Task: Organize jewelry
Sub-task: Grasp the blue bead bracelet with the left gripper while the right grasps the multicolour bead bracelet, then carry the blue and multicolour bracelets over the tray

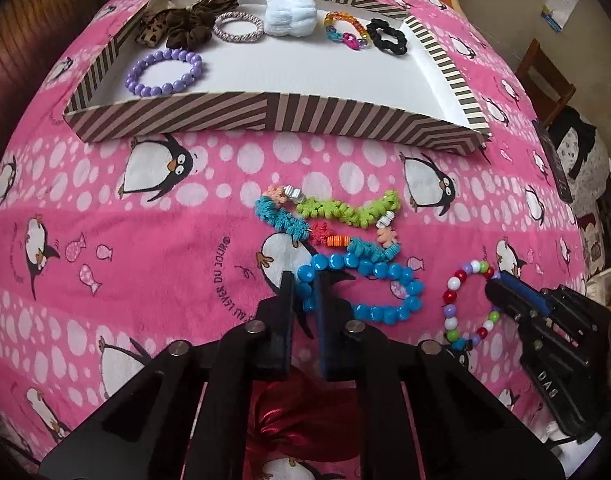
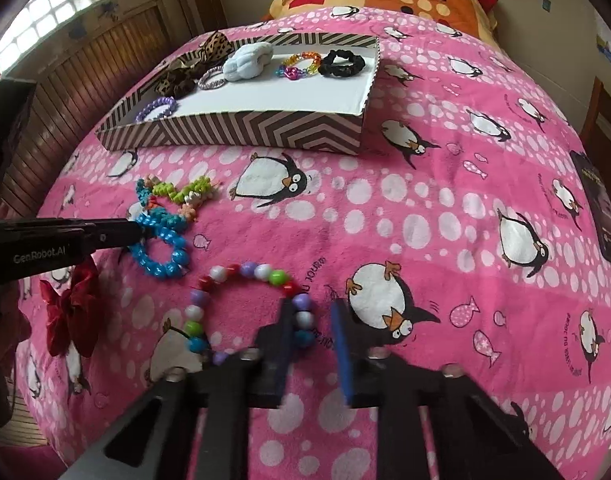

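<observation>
Down on the blanket point(image 2: 445, 200), the left gripper point(image 1: 305, 296) clenches the blue bead bracelet point(image 1: 385, 270) while the right gripper point(image 2: 313, 316) pinches the multicoloured bead bracelet point(image 2: 247, 268).

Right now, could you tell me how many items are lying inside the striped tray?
6: leopard bow at the far left, striped elastic, pale blue scrunchie, rainbow bracelet, black scrunchie along the back, purple bracelet front left. None seems hidden.

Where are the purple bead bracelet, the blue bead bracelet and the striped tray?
purple bead bracelet point(image 1: 164, 73), left wrist view, on its lower left beads.
blue bead bracelet point(image 1: 385, 272), left wrist view, on its upper beads.
striped tray point(image 1: 177, 114), left wrist view, on its near wall.
</observation>
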Available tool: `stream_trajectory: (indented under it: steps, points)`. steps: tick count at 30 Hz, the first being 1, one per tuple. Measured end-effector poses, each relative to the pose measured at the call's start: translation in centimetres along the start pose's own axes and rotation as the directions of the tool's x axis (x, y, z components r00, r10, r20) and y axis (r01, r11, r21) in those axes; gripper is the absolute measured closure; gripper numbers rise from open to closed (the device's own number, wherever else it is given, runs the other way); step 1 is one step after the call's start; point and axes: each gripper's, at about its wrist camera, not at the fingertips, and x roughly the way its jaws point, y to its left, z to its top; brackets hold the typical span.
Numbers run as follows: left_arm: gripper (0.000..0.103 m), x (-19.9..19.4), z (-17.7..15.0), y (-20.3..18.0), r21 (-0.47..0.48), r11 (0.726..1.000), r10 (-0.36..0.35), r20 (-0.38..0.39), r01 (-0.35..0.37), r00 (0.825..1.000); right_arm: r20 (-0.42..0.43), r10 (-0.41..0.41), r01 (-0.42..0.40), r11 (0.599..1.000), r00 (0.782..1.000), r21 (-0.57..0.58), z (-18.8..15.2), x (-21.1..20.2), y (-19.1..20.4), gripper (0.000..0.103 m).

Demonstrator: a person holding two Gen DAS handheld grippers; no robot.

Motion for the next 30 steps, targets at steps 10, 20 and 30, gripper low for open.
stream_trajectory:
  steps: [10,20,30]
  points:
    - [0.096,-3.7,0.0,0.4,-0.014,0.999,-0.045,0.047,0.046,0.998,0.108,0.014,-0.012,1.000,0.994,-0.020,0.9,-4.1,0.3,0.094]
    - [0.096,-9.3,1.7,0.3,0.022,0.999,-0.029,0.162,0.026,0.986,0.193,0.042,-0.034,0.998,0.980,-0.047,3.4,-7.4,0.6,0.094]
    - [0.096,-12.6,4.6,1.5,0.006,1.000,-0.009,0.236,0.008,0.972,0.240,0.069,-0.051,0.995,0.968,-0.081,6.3,-9.0,0.8,0.094]
